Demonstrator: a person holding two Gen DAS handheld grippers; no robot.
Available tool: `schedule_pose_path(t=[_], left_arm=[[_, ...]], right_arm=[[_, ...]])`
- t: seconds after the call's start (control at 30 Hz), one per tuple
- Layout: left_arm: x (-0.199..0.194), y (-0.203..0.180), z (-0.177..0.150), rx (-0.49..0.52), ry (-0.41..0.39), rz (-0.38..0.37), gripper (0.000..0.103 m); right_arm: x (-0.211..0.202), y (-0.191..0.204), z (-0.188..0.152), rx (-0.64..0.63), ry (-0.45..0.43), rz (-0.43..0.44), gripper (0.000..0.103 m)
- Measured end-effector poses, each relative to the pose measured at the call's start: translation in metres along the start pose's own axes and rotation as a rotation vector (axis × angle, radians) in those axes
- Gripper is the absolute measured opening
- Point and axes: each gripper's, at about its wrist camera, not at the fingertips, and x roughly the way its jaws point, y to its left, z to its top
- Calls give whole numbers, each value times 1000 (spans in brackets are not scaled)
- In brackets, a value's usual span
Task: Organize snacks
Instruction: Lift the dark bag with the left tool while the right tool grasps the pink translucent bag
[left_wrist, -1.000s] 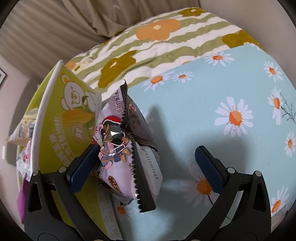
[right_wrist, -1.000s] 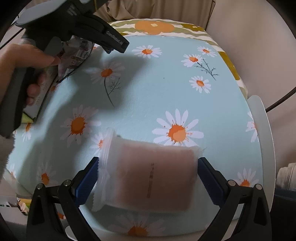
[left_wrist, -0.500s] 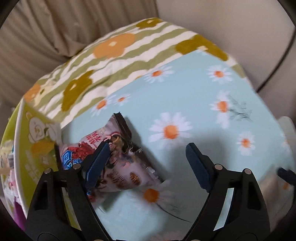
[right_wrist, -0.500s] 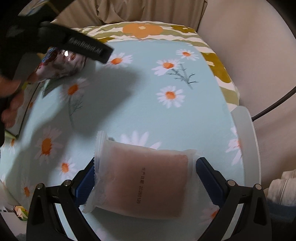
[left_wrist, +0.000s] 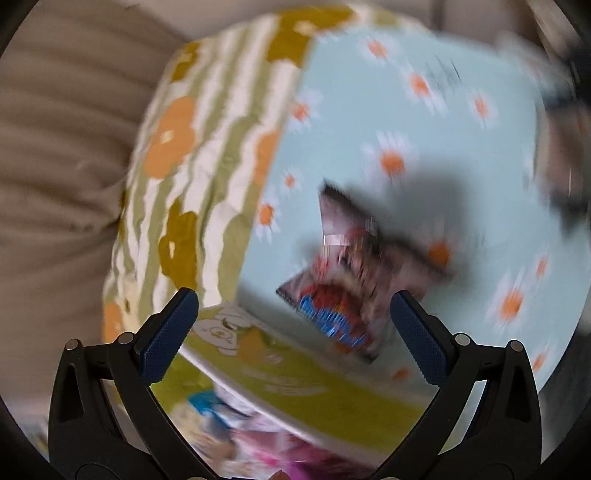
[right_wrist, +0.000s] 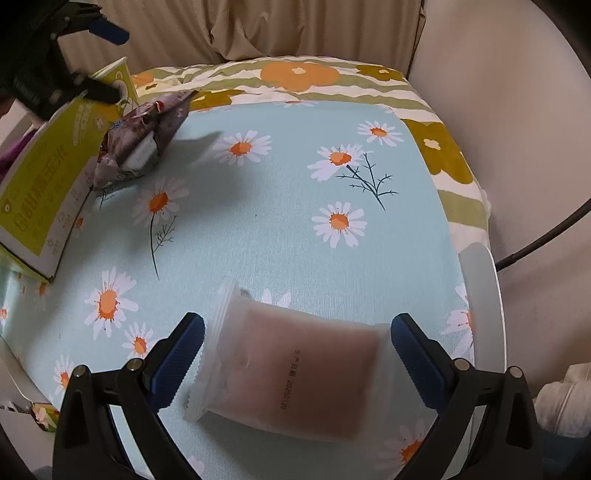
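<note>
A purple snack bag (left_wrist: 351, 258) lies on the daisy tablecloth (right_wrist: 280, 206), leaning against a tall green carton (left_wrist: 280, 373). My left gripper (left_wrist: 294, 297) hovers above both. Its jaws are opening and nothing is between them; this view is blurred. In the right wrist view the same bag (right_wrist: 144, 136) and carton (right_wrist: 48, 170) sit at the far left, under the left gripper (right_wrist: 110, 61). My right gripper (right_wrist: 298, 321) is open over a translucent pink packet (right_wrist: 295, 369) lying flat near the table's front. The packet lies between the pads, which do not press on it.
Several bright snack packs (left_wrist: 240, 424) show inside the carton. A green-striped flowered cloth (right_wrist: 295, 74) covers the far edge, with a beige curtain behind. A white curved rim (right_wrist: 484, 288) and a black cable (right_wrist: 535, 240) are at the right.
My left gripper let go of the purple bag, rose and rolled; the bag now rests against the carton. My right gripper shifted slightly, with the pink packet still between its jaws.
</note>
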Motion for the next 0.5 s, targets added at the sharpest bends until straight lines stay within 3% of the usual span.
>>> schedule_pose_path(t=[0.1, 0.2, 0.5], left_arm=[[28, -12, -1, 139, 72, -40, 103], [53, -25, 1, 246, 99, -25, 103], [72, -45, 35, 246, 62, -126, 103]], right_arm=[[0, 1, 0, 11, -2, -6, 100], [-2, 3, -1, 31, -1, -12, 100], [-1, -2, 1, 97, 3, -17, 100]])
